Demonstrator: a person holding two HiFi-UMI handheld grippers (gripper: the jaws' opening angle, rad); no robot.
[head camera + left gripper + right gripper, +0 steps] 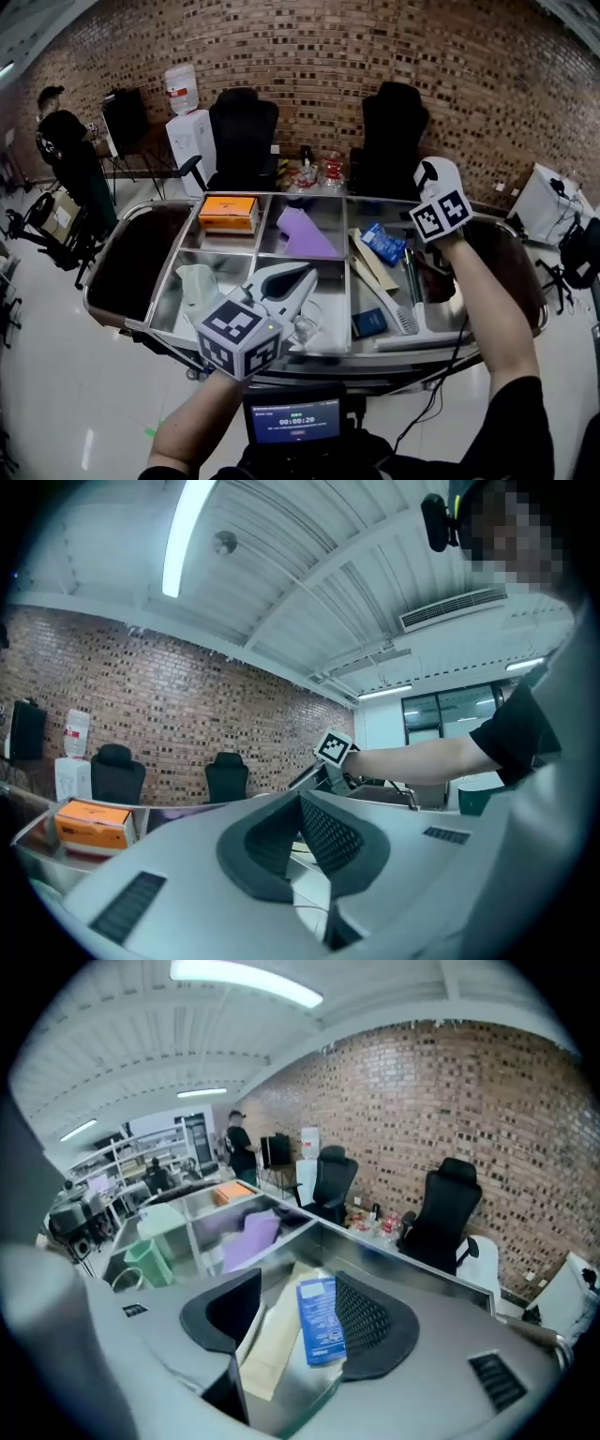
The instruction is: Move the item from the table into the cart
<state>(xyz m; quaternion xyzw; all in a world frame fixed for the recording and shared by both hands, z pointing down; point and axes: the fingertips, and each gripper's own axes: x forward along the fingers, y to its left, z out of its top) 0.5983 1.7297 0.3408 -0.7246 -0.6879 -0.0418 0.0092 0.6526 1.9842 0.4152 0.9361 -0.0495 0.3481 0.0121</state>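
Blue packet lies in the cart's right compartment, flat, overlapping a long beige packet. It is not on any surface outside the cart.

Right claw: jaws apart, tilted down over the packet. The packet shows in the gap, but neither pad touches it, so nothing is gripped.

Left claw: jaws together, empty, held level at the cart's near edge, well apart from the packet.

Judgement: packet is delivered and the step in hand is clearing the right claw out of the cart.

How to do it well:
- Keep the jaws wide while lifting, so no pad drags the packet's edge.
- Pull back along the claw's own line, up and toward the body. Do not sweep sideways, as the compartment wall and a brush are near.
- Check that the packet stays flat and does not slide off the beige one.
- Keep the left claw parked, out of the right arm's path.
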